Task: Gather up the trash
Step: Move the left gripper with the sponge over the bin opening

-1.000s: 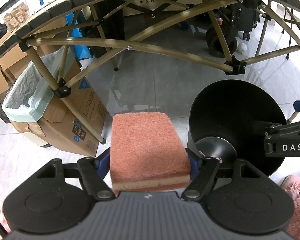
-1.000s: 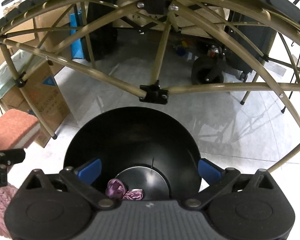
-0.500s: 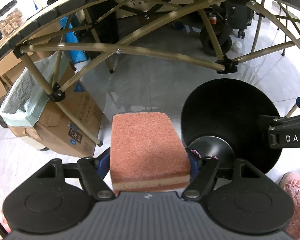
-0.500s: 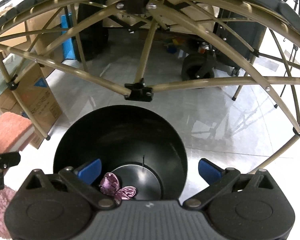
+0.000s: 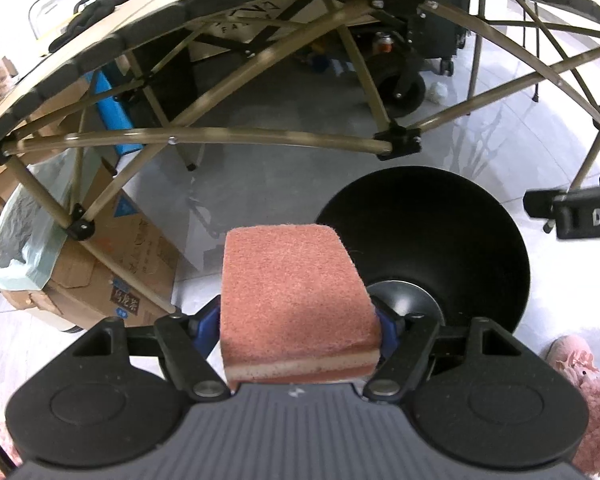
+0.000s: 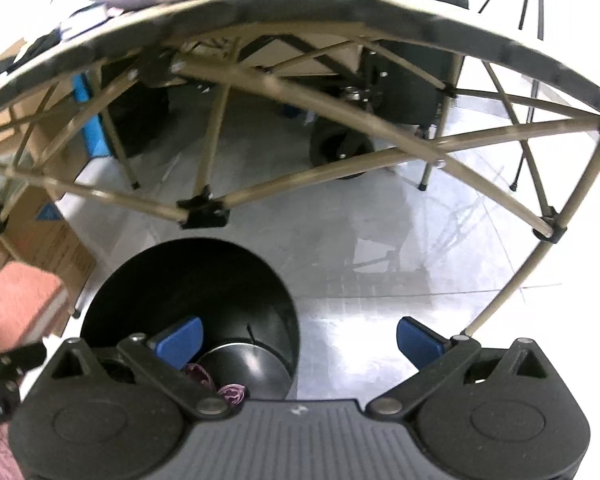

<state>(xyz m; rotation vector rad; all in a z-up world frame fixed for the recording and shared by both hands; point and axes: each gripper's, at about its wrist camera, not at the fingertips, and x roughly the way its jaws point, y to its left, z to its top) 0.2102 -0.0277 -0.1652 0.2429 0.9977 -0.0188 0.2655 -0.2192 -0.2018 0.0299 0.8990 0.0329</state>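
My left gripper point(image 5: 296, 326) is shut on a pink-orange scrub sponge point(image 5: 292, 292), held above the floor just left of a black round trash bin point(image 5: 452, 248). The bin also shows in the right wrist view point(image 6: 188, 304), with a purple wrapper point(image 6: 232, 392) on its bottom. My right gripper point(image 6: 298, 340) is open and empty above the bin's right rim. The sponge shows at the left edge of the right wrist view point(image 6: 16, 312). The right gripper's body shows at the right of the left wrist view point(image 5: 580, 216).
A folding camp table point(image 5: 260, 12) with a tan crossed-pole frame point(image 5: 220, 136) arches over the floor ahead. Cardboard boxes point(image 5: 112, 264) with a green bag liner point(image 5: 24, 248) stand at the left. A wheeled cart point(image 6: 340, 148) is behind. A pink slipper point(image 5: 576, 364) is at the lower right.
The left gripper moved right with the sponge, closer to the bin. The right gripper moved right and lifted, so the bin slid to its lower left and the table top came into view.
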